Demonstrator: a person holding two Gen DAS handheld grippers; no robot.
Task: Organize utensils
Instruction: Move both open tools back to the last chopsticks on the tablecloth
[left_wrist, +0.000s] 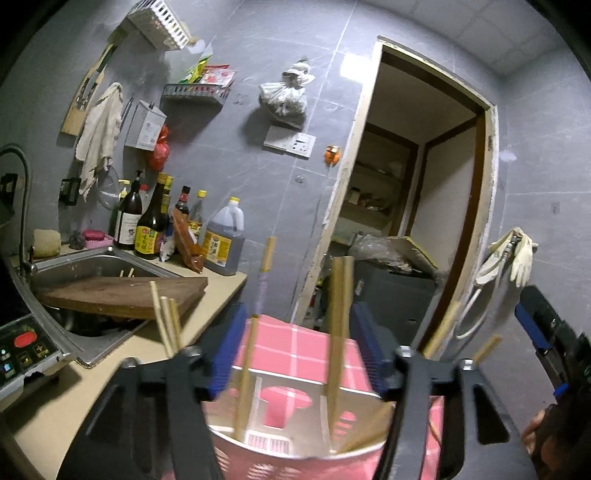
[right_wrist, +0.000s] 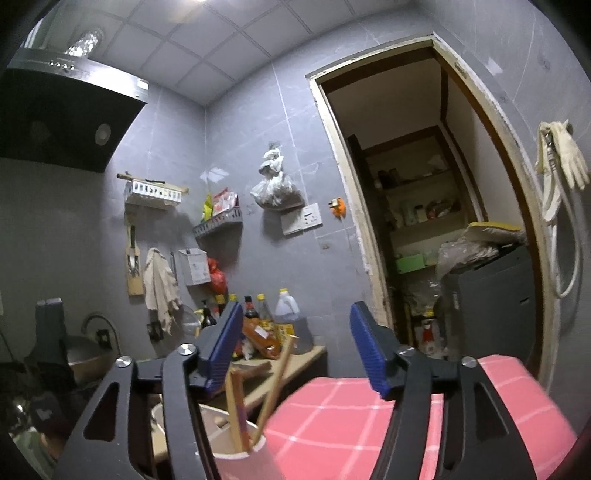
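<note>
Both the left gripper (left_wrist: 299, 343) and right gripper (right_wrist: 295, 347) stand spread, gripping nothing, above a pink plastic checked holder (left_wrist: 295, 354) of slender wooden chopsticks (left_wrist: 338, 325).

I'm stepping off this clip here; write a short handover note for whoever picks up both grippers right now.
Left gripper: open, holding nothing; the pink utensil holder sits just below its fingers.
Right gripper: open, empty, above the same holder.
Several wooden chopsticks stand in the holder.
More chopstick tips show in the sink behind the wooden cutting board.
Left to do: probably fetch those; whether others remain, I cannot tell.
</note>
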